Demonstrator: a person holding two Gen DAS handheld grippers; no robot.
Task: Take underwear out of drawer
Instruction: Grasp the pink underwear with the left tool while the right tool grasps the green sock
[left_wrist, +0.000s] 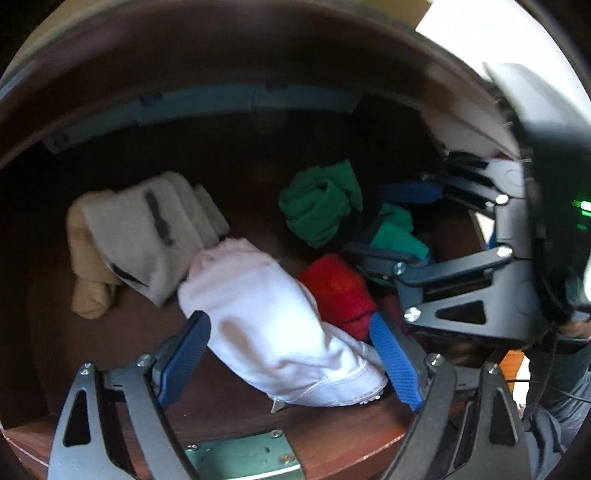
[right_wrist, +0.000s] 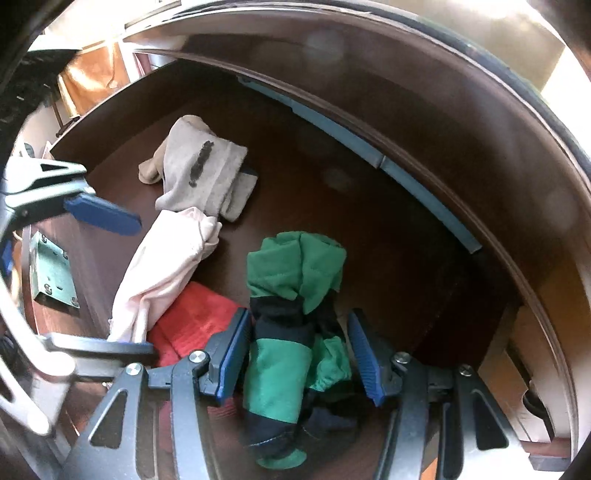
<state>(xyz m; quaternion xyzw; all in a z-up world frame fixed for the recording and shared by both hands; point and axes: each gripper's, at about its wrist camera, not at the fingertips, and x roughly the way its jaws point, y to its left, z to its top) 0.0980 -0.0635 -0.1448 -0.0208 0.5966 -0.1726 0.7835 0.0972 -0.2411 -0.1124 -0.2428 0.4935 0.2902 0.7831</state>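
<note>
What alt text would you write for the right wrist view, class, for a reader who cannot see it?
The right gripper, jaws open, straddles a green and black garment inside a dark wooden drawer. To its left lie a red item, a pale pink garment and grey socks.

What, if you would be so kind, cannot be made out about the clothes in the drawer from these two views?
- Red garment: partly covered by the pale pink garment in both views; its full shape is hidden.
- Green and black garment: its near end runs under the right gripper; in the left wrist view that gripper hides much of it.
- Beige piece: tucked beneath the grey garment; what it is cannot be told.
- Drawer: its near right corner is dark.
</note>
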